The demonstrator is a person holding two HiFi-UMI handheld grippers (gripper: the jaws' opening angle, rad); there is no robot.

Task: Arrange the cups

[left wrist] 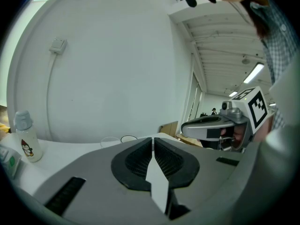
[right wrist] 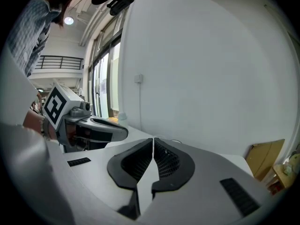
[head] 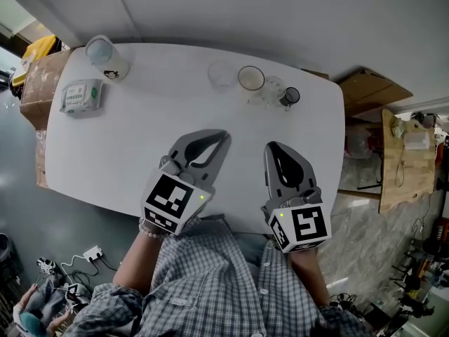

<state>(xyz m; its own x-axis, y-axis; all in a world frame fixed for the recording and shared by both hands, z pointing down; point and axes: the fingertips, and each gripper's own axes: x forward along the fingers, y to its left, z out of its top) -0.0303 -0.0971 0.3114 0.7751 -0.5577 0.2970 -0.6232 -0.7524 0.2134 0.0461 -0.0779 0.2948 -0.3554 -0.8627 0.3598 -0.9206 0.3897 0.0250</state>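
Grey plastic left tool and right tool, both clenched on nothing, over the near side of the white tabletop; small clear glass cups clustered untouched at far edge, so arranging apparently not begun.

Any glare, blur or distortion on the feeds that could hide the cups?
Head view: sharp, evenly lit, soft shadows, but the clear cups fade into the white table. Left gripper view: strong fisheye, dark corners, those cups tiny beyond the jaws. Right gripper view: same curvature, windows bright at left.
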